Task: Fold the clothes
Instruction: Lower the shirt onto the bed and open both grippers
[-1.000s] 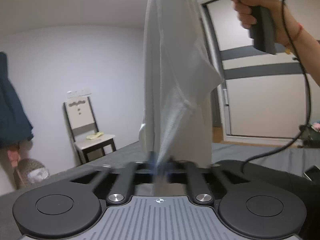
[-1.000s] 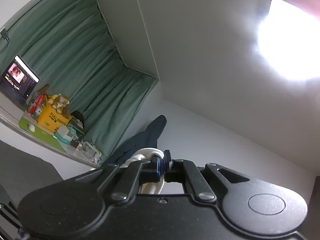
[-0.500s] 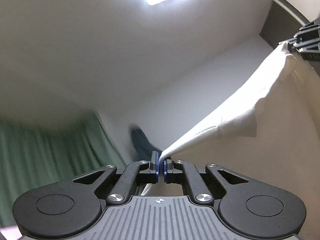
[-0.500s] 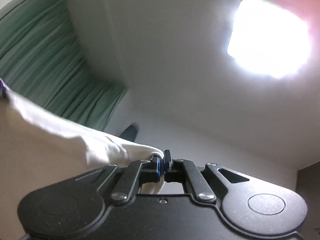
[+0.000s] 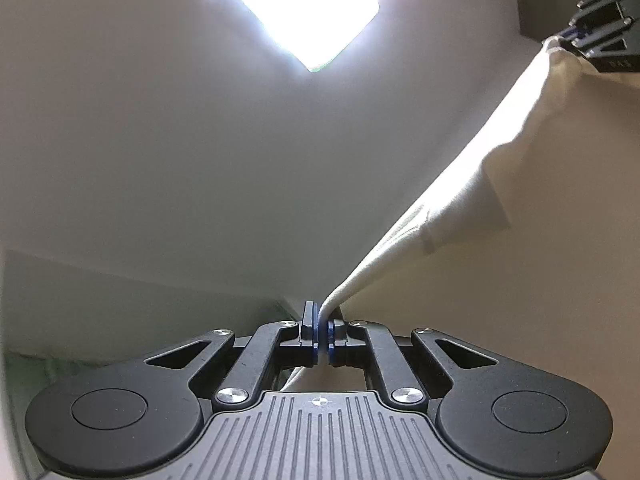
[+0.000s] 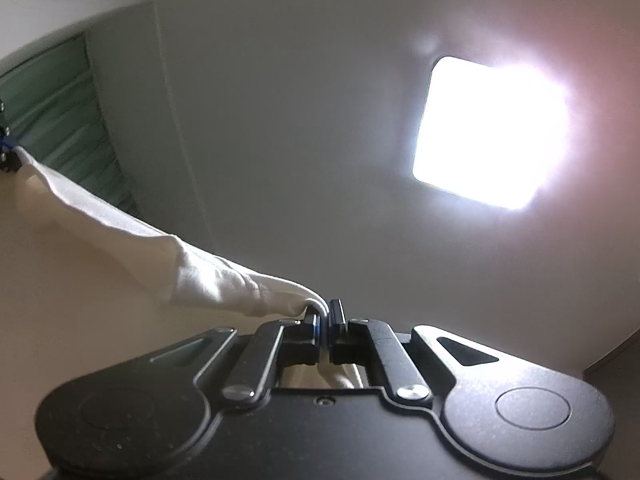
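Cloth fills the span between both tools: the thin white fabric garment (image 5: 460, 204) is stretched taut from the left gripper (image 5: 322, 334) to the right gripper (image 6: 325, 322), each clamped tight on a corner. A second ago it hung limp from the right one alone, above a grey bed; now both cameras tilt up at the square ceiling lamp (image 5: 308, 8).

A white garment (image 5: 460, 208) hangs stretched in the air, its top edge pulled taut between 2 pinched corners, the rest of the cloth draping down below; a hemmed sleeve shows along it
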Tool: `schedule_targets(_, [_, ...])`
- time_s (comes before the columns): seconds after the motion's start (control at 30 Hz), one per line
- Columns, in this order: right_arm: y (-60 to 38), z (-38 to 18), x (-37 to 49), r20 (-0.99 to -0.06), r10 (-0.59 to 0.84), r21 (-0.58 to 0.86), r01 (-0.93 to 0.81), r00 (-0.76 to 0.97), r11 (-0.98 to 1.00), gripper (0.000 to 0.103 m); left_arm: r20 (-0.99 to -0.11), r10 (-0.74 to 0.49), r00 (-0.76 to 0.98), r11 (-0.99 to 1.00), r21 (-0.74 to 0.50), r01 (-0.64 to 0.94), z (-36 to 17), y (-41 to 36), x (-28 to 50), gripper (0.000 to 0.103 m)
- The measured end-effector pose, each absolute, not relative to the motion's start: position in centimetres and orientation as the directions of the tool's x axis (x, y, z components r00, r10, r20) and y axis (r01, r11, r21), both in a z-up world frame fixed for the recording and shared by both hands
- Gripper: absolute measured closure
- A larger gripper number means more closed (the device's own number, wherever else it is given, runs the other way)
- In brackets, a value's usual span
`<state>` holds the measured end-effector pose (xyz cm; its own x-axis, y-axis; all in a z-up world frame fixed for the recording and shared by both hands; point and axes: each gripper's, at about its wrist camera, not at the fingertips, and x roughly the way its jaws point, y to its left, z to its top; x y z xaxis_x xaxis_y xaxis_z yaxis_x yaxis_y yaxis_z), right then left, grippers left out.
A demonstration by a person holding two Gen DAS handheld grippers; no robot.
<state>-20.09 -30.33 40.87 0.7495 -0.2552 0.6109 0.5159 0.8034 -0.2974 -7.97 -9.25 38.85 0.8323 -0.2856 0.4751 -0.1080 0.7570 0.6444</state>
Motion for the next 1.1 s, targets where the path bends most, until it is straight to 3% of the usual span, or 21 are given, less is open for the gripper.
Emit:
schedule_targets(0.17, [-32.2,35.9,-8.2,0.375,-0.277,-0.371,0.417,0.885,0.830,0.099,0.184,-0.302,0.935,0.737,0.668,0.107,32.1,-9.8,3.8,0.098])
schedule_targets(0.3, [-34.2,27.6,3.8,0.118,-0.275,-0.406,0.299,0.954,0.863,0.099,-0.078,-0.307,0.948,0.732,0.618,0.288,24.7,-10.3,14.7,0.098])
schedule_targets(0.47, [-35.2,16.1,18.1,-0.154,-0.277,-0.399,0.197,0.948,0.895,0.099,-0.312,-0.262,0.913,0.729,0.557,0.399,13.7,-11.1,27.5,0.098])
schedule_targets(0.6, [-35.6,9.5,27.2,-0.377,-0.277,-0.364,0.133,0.884,0.922,0.099,-0.440,-0.216,0.872,0.710,0.542,0.450,7.1,-13.4,34.9,0.098])
schedule_targets(0.7, [-35.7,5.8,31.2,-0.494,-0.260,-0.271,0.138,0.830,0.953,0.099,-0.521,-0.175,0.835,0.715,0.516,0.472,5.0,-15.2,40.0,0.098])
schedule_targets(0.8, [-35.2,2.9,35.5,-0.565,-0.250,-0.222,0.146,0.787,0.964,0.099,-0.593,-0.127,0.795,0.745,0.472,0.471,2.5,-16.5,45.1,0.098])
schedule_targets(0.97, [-35.5,-0.3,38.3,-0.680,-0.184,-0.120,0.140,0.710,0.983,0.098,-0.733,-0.121,0.670,0.868,0.249,0.429,-3.9,-15.2,47.8,0.097])
schedule_targets(1.0, [-35.7,-0.6,38.2,-0.693,-0.178,-0.121,0.131,0.699,0.984,0.098,-0.729,-0.132,0.672,0.876,0.231,0.423,-4.2,-14.9,47.9,0.094])
schedule_targets(1.07, [-36.5,-0.5,38.4,-0.713,-0.152,-0.075,0.140,0.685,0.987,0.090,-0.725,-0.119,0.678,0.882,0.236,0.407,-4.4,-14.4,47.7,0.070])
schedule_targets(1.1, [-37.2,-0.1,38.6,-0.719,-0.124,-0.025,0.153,0.684,0.988,0.087,-0.722,-0.104,0.684,0.882,0.251,0.399,-4.3,-14.2,47.5,0.050])
